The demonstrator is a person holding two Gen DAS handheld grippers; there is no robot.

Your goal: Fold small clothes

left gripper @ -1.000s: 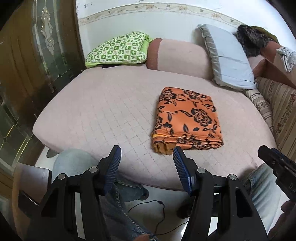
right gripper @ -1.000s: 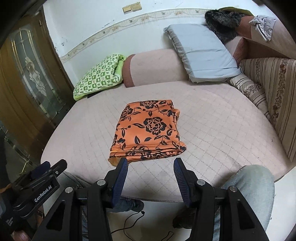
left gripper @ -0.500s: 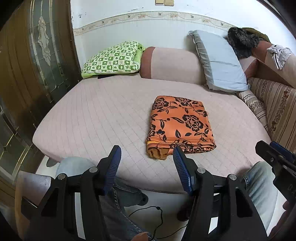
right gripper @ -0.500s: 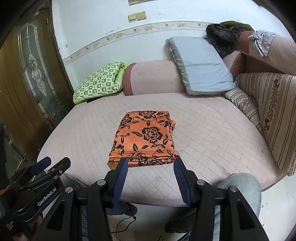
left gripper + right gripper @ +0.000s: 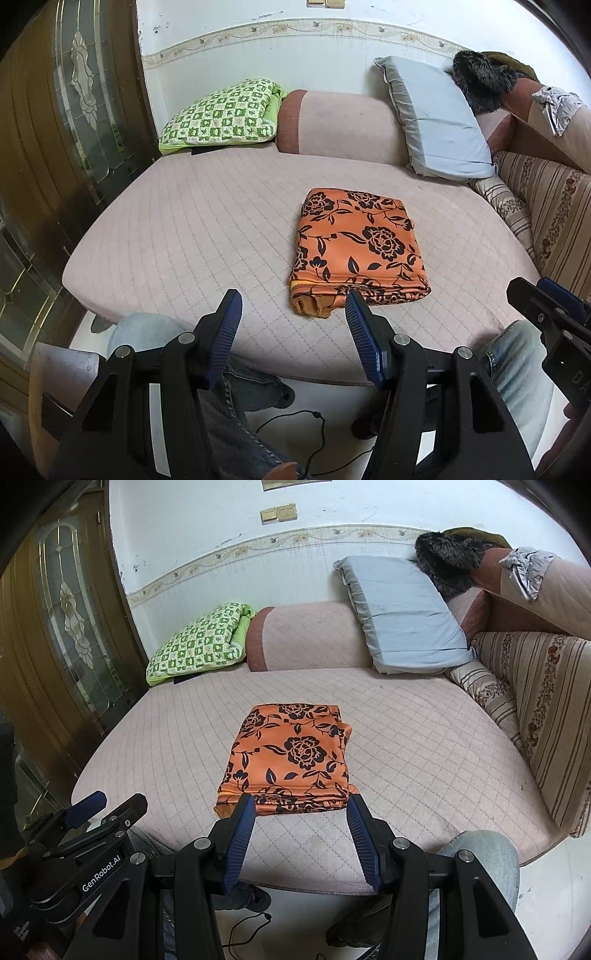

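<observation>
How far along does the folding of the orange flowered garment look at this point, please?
Done: the orange black-flowered cloth lies folded into a neat rectangle on the pink quilted bed cover. In hand: nothing; the left gripper and right gripper hang open, short of it. Left: no other unfolded small garment lies on the cover, so perhaps nothing more.

Pink quilted bed (image 5: 207, 236), white wall (image 5: 207, 528), wooden glazed door (image 5: 74, 110)

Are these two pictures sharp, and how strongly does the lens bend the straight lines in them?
Left wrist view: sharp on the folded orange floral cloth; the fisheye bows the pink quilted mattress edge and wooden glass-panel door, and the corners go black. Right wrist view: equally sharp, soft even light without glare, only faint shadows under the cloth; the floral wall border curves.
</observation>
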